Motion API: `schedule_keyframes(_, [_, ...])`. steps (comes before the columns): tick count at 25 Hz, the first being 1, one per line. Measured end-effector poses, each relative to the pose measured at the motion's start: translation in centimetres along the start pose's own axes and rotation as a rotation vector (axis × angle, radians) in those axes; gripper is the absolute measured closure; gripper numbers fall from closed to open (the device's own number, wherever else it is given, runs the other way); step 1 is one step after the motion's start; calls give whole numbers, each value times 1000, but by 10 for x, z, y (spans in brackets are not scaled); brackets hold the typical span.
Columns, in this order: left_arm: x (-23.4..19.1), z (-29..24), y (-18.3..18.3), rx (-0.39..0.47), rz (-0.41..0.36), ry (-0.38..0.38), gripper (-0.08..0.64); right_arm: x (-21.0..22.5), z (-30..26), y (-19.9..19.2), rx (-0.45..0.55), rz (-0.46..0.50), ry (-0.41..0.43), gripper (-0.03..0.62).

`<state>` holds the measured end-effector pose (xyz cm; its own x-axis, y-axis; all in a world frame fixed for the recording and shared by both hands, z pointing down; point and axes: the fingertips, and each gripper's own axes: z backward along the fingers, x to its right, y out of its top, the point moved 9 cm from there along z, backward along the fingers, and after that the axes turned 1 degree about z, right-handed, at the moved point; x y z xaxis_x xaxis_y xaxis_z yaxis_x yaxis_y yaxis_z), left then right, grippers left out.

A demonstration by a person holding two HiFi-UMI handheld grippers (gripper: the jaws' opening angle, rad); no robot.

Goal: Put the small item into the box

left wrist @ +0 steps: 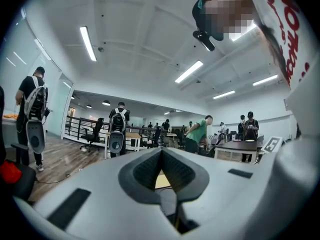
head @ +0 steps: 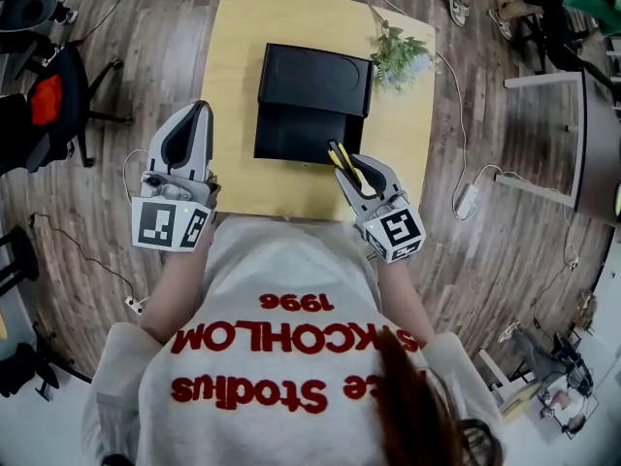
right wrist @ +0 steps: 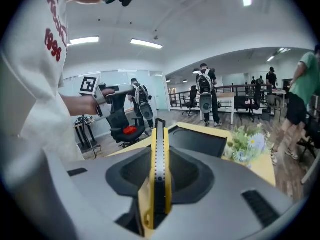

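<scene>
At the near edge of the open black rectangular box (head: 291,129) on the pale yellow table (head: 233,85), the right tool (head: 342,156) clamps the slim yellow-and-black utility knife (right wrist: 159,166), so lowering it inside and releasing appear next, while the left tool (head: 192,115) hangs closed and empty.

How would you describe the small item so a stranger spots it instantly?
On the yellow table sits an open black box. At its near edge the right gripper pinches a slim yellow cutter with black trim. It alone is stick-shaped; its neighbours are the box and a flower sprig.
</scene>
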<state>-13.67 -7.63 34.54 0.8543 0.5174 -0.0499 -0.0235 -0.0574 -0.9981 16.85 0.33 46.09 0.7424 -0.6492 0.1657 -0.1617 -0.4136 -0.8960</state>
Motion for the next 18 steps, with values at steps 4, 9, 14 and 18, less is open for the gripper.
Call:
schedule_keyframes(4, [-2, 0, 7, 29, -9, 3, 554, 7, 1, 22, 76, 11, -28, 480])
schedule_keyframes(9, [-7, -1, 11, 43, -8, 16, 554, 22, -10, 47, 79, 73, -30, 480])
schedule_keyframes(14, [-17, 4, 3, 28, 4, 47, 554, 27, -42, 53, -30, 195, 43, 480])
schedule_keyframes(18, [-26, 12, -5, 5, 20, 82, 554, 25, -75, 43, -149, 288, 123, 479])
